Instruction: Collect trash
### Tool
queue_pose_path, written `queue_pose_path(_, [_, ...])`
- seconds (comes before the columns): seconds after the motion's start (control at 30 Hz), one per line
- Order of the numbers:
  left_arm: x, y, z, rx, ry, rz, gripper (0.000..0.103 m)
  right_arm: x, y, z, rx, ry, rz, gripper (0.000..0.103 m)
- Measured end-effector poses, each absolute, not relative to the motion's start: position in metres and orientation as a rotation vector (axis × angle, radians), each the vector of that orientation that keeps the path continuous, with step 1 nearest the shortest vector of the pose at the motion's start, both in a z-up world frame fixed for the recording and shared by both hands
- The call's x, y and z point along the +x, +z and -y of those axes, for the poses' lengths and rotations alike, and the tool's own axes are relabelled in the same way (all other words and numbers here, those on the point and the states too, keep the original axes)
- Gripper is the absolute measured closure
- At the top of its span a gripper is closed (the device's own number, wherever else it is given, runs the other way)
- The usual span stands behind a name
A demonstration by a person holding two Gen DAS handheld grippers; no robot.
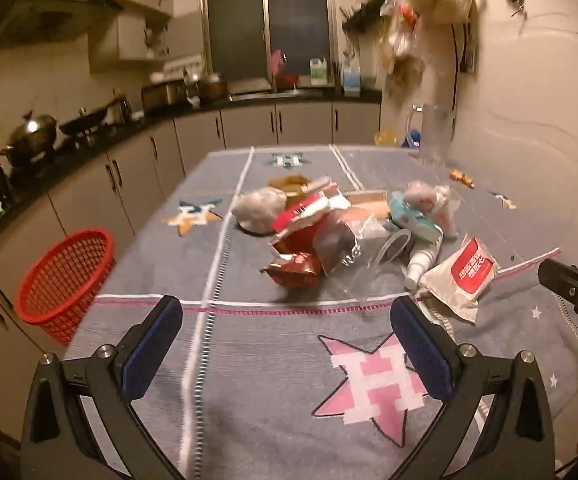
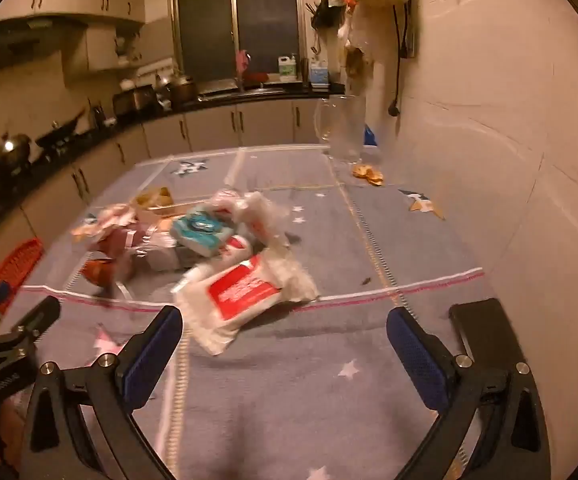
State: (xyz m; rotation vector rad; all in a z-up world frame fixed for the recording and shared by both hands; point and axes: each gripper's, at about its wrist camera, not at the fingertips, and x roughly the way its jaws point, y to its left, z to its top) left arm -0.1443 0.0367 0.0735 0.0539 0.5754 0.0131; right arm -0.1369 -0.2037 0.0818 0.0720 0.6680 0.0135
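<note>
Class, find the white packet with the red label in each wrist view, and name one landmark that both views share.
Left wrist view: the white packet with the red label lies right of centre, at the near right edge of the trash pile.
Right wrist view: it lies centre-left, just beyond the claw.
Shared landmark: the clear pitcher by the wall.

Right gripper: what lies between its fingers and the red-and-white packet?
Only bare tablecloth lies between the open right gripper and the red-and-white packet, seen in the right wrist view.
</note>
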Motion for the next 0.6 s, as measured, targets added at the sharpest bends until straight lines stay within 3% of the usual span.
queue_pose_path(0.6, [-0.143, 0.053, -0.041, 0.099, 0.039, -0.587, 0.0, -0.13, 0.066, 0.187, -0.017, 0.021, -0.707, 0.0])
